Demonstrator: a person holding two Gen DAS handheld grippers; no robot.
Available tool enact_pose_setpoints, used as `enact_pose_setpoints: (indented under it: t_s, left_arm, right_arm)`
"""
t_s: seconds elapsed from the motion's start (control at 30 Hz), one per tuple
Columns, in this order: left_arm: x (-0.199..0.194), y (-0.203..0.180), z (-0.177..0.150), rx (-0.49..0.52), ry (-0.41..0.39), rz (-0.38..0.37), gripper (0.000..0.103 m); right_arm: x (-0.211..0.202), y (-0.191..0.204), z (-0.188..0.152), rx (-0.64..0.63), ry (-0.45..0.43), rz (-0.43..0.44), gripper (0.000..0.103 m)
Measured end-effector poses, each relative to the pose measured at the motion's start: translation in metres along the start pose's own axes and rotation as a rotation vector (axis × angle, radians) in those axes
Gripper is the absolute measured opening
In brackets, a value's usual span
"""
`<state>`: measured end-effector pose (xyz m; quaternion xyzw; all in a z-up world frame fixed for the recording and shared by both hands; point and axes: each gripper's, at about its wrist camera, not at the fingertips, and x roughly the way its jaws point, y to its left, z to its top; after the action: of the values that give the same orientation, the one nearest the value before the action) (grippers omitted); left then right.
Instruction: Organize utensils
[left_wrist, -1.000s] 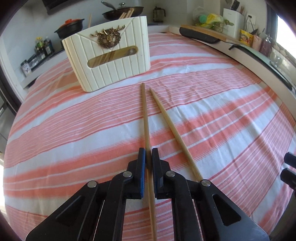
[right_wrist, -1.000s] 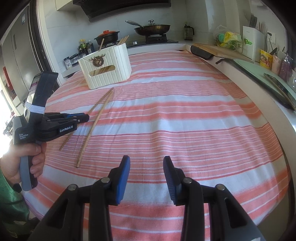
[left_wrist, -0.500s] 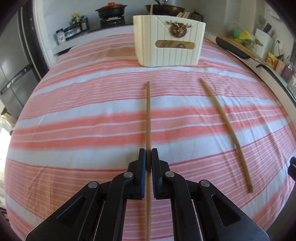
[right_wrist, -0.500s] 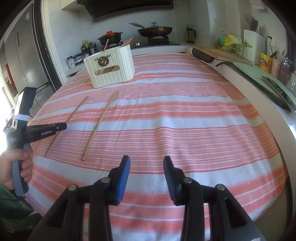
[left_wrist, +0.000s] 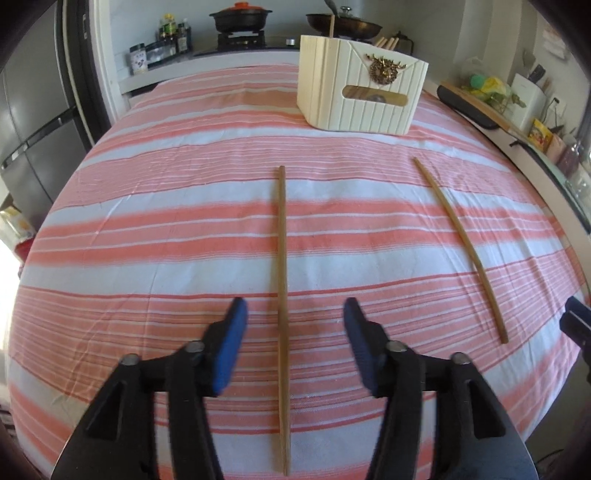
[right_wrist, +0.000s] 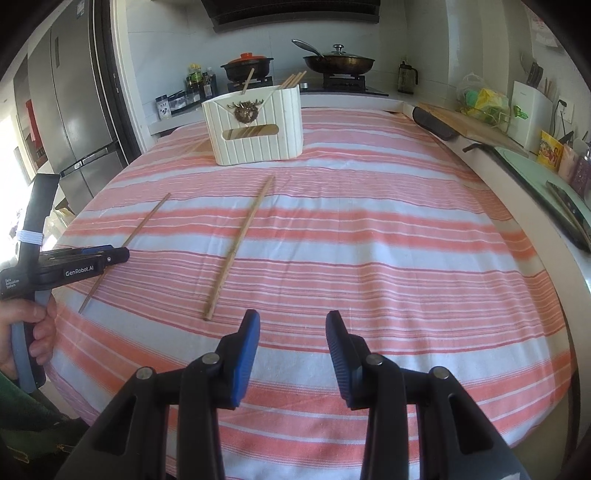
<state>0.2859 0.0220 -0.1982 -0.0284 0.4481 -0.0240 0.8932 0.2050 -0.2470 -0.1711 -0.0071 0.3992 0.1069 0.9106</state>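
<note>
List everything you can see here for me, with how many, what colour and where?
Chopsticks on the cloth: two, light wood, apart; one lies between the left jaws, untouched, the other to its right.
Utensil holder: one, cream with a brass ornament, far end of the table, chopsticks standing in it.
Tablecloth: one, orange and white stripes, over the table.
Pot: one, black with an orange lid, on the stove.
Frying pan: one, dark, with a glass lid, on the stove.
Fridge: one, grey, at the left.
Left gripper: black with blue pads, its jaws have just been opening.
Right gripper: same colours, jaws open over bare cloth.
Hand: one, holds the left gripper's handle.
</note>
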Motion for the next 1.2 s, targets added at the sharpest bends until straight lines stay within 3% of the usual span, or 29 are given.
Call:
enact_pose_setpoints:
  t_s: [0.03, 0.27, 0.33, 0.4, 0.5, 0.63, 0.7, 0.87, 1.07, 1.17, 1.2]
  left_arm:
    - [-0.003, 0.001, 0.000, 0.002, -0.009, -0.014, 0.072]
    - [-0.007, 0.022, 0.001, -0.008, 0.007, -0.079, 0.075]
    - [-0.007, 0.024, 0.003, -0.005, 0.009, -0.080, 0.075]
    - [-0.009, 0.025, 0.004, -0.005, 0.003, -0.076, 0.075]
    - [-0.014, 0.026, 0.003, -0.014, -0.005, -0.077, 0.075]
    - [-0.021, 0.027, -0.002, -0.003, -0.009, -0.064, 0.075]
    - [-0.024, 0.028, -0.005, 0.009, -0.008, -0.055, 0.075]
    - [-0.024, 0.032, -0.010, 0.011, 0.007, -0.058, 0.079]
    - [-0.016, 0.030, -0.001, 0.037, 0.028, -0.092, 0.081]
    - [-0.007, 0.028, 0.015, 0.068, 0.039, -0.081, 0.081]
    - [-0.004, 0.028, 0.020, 0.079, 0.039, -0.073, 0.081]
  right_arm:
    - [0.000, 0.001, 0.001, -0.002, 0.000, -0.003, 0.038]
    - [0.014, 0.010, 0.013, -0.032, 0.038, -0.011, 0.038]
    - [0.021, 0.021, 0.024, -0.048, 0.034, 0.024, 0.038]
    - [0.035, 0.032, 0.034, -0.063, 0.055, 0.063, 0.047]
    - [0.059, 0.048, 0.046, -0.079, 0.076, 0.106, 0.047]
    - [0.090, 0.060, 0.050, -0.096, 0.146, 0.096, 0.045]
    - [0.093, 0.059, 0.047, -0.094, 0.154, 0.062, 0.013]
    - [0.074, 0.039, 0.031, -0.046, 0.158, 0.014, 0.007]
    - [0.049, 0.018, 0.012, -0.008, 0.216, -0.033, 0.011]
    - [0.049, 0.012, 0.024, -0.024, 0.208, 0.005, 0.037]
    - [0.050, 0.011, 0.030, -0.032, 0.199, 0.009, 0.039]
